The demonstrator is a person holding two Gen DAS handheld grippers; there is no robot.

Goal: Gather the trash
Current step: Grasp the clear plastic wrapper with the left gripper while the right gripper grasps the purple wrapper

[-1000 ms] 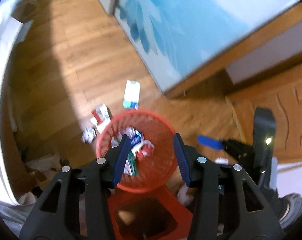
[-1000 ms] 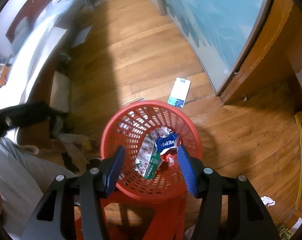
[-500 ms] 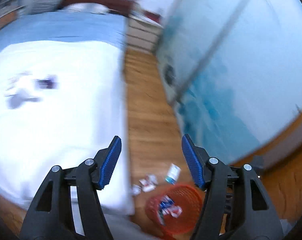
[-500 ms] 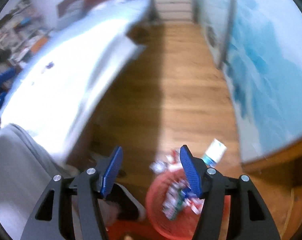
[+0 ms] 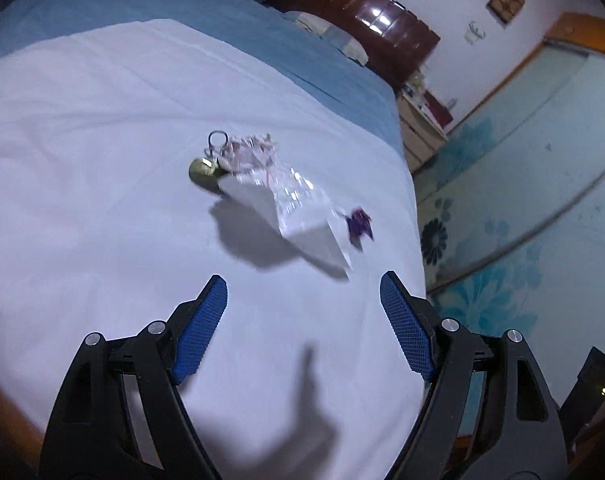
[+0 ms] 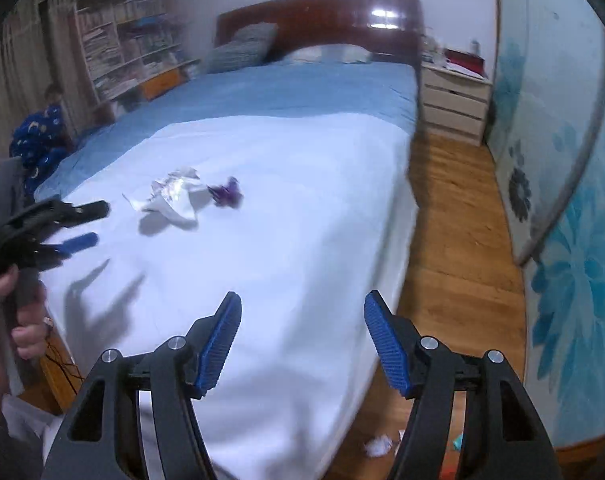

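- While my left gripper [image 5: 302,296] opens wide with nothing between its jaws, it hangs over the white sheet [image 5: 82,160].
- My right gripper [image 6: 302,312] is opening too, empty, near the bed's edge.
- Ahead on the sheet lie a crumpled wrapper [image 5: 286,200], a purple scrap [image 5: 358,224] just beside it and a brass ball [image 5: 201,171] touching its far end.
- A paper wad [image 6: 378,446] lies on the floor [image 6: 462,240].

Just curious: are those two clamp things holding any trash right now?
No. Both the left tool and right tool are empty, jaws opening; the wrappers lie untouched on the bed.
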